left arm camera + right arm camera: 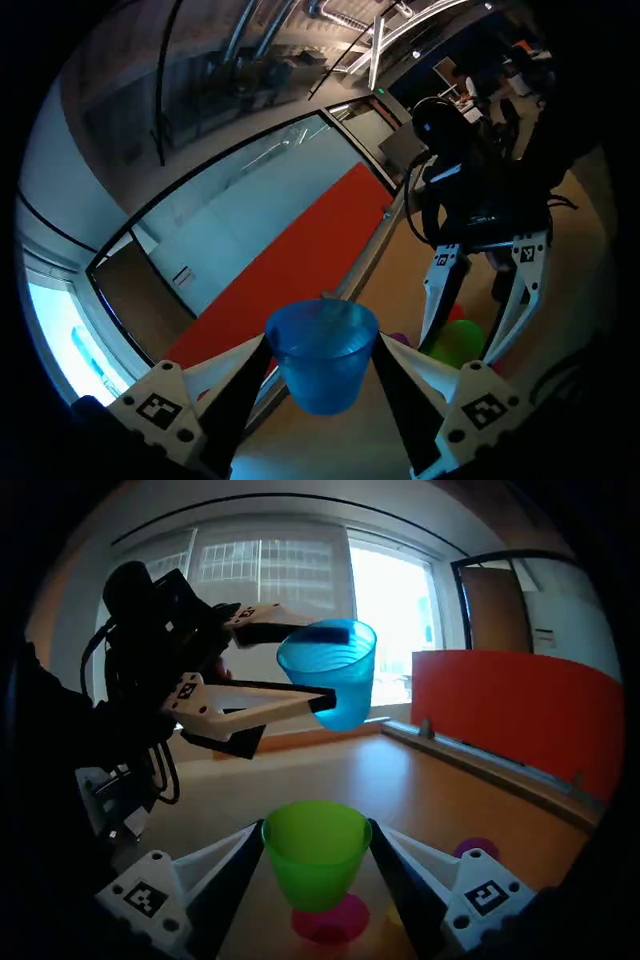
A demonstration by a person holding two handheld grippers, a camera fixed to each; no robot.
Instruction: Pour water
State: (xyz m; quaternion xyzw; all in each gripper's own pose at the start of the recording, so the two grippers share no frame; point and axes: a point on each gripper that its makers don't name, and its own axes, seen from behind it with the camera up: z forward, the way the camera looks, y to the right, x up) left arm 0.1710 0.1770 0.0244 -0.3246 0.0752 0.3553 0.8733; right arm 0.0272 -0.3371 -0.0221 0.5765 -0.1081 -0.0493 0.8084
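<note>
The right tongs (315, 830) gripped the green cup (314, 868), a finger pressed to each side, and the cup stood upright between the tips. Under it a flat pink disc (331, 922) lay on the wooden table (400, 784), with a small purple piece (477, 849) to the right of the fingers. Farther out and higher, the left tongs (334, 662) were clamped on the blue cup (330, 684), which was near upright and looked to be beyond the green mouth rather than over it. Whether it held water was hard to tell through the tinted wall. Both cups were thin, smooth, translucent plastic, tapered toward the base, and the blue one had faint bands. That taper and gloss could let a cup slide down through the fingers when tipped. A hard squeeze might buckle the wall. Tipping before the blue lip reached the green rim would likely send water onto the table. Behind them stood a red panel (520, 712) and a bright window (392, 600).
</note>
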